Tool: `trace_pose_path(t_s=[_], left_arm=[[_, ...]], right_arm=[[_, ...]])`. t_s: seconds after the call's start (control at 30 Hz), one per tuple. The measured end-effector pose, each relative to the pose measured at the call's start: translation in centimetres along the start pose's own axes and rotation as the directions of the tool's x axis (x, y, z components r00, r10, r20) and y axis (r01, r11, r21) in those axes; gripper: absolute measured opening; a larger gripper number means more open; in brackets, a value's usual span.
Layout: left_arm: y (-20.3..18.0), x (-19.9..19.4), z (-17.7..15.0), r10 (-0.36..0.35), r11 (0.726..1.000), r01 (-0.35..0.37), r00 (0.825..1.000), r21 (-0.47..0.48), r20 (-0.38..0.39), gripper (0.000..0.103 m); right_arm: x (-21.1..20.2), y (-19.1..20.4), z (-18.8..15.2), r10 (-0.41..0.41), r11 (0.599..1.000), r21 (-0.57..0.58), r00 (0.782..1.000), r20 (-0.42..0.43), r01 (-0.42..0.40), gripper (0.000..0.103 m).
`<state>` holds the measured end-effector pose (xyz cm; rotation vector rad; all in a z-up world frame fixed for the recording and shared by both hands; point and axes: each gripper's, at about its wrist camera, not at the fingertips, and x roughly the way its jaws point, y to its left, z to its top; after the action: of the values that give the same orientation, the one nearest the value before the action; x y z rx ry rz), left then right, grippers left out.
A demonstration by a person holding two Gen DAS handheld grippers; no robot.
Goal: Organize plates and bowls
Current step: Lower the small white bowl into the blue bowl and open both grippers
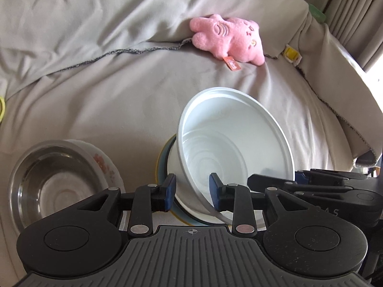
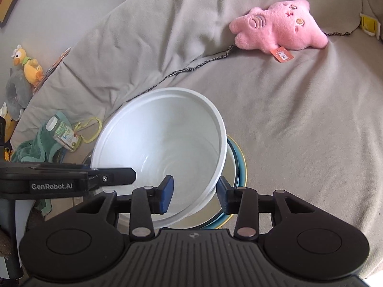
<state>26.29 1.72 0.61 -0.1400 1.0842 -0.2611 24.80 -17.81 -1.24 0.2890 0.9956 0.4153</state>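
**Two grippers astride one white bowl on the sofa**

Nearest, the left gripper (image 1: 192, 192) stands with its blue pads apart on either side of the near wall of the white plastic bowl (image 1: 229, 141); neither pad presses on it. The right gripper (image 2: 195, 195) straddles the opposite rim of the same bowl (image 2: 165, 148), pads likewise apart and clear of the wall. "GenRobot.AI" reads on the left gripper's side in the right wrist view.

The single white bowl sits tilted in a stack of plates (image 1: 165, 160), whose number cannot be told. At nine o'clock of it stands one steel bowl (image 1: 50, 179) nested in a flowered bowl (image 1: 105, 165).

Farther off, at twelve to one o'clock, one pink plush toy (image 1: 229, 39) with an orange tag lies on the grey sofa cover (image 1: 95, 91). At ten o'clock in the right wrist view, one bottle (image 2: 62, 132) marked "kids" rests on a green cloth (image 2: 36, 148), with one yellow plush bird (image 2: 27, 63) beyond.
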Motion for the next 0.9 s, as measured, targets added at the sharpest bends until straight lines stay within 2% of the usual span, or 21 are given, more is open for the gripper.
trace_pose_path(t_s=[0.13, 0.27, 0.4, 0.63, 0.77, 0.9], left_arm=[[0.1, 1.1, 0.0, -0.016, 1.000, 0.015, 0.999, -0.011, -0.050, 0.033], [0.1, 1.7, -0.1, -0.020, 1.000, 0.019, 0.998, -0.018, -0.062, 0.033], [0.0, 0.6, 0.1, -0.055, 0.998, 0.055, 0.998, -0.028, -0.009, 0.034], [-0.1, -0.8, 0.7, -0.049, 0.998, 0.051, 0.997, -0.039, 0.061, 0.033], [-0.2, -1.2, 0.6, -0.066, 0.997, 0.070, 0.994, -0.044, 0.082, 0.033], [-0.5, -1.7, 0.4, -0.074, 0.997, 0.078, 0.992, -0.030, 0.099, 0.033]], right_arm=[[0.7, 0.2, -0.2, -0.011, 1.000, -0.008, 0.999, -0.036, 0.011, 0.048], [1.0, -0.1, -0.3, -0.022, 1.000, 0.005, 0.999, -0.037, 0.022, 0.050], [0.6, -0.2, -0.2, -0.033, 0.999, 0.011, 0.999, -0.022, 0.033, 0.053], [-0.2, -0.4, 0.0, -0.002, 1.000, 0.025, 1.000, 0.004, 0.002, 0.055], [-1.2, -0.9, 0.1, 0.009, 0.999, 0.037, 1.000, 0.027, -0.010, 0.056], [-2.3, -1.6, 0.7, 0.001, 0.998, 0.055, 0.998, 0.069, -0.004, 0.061]])
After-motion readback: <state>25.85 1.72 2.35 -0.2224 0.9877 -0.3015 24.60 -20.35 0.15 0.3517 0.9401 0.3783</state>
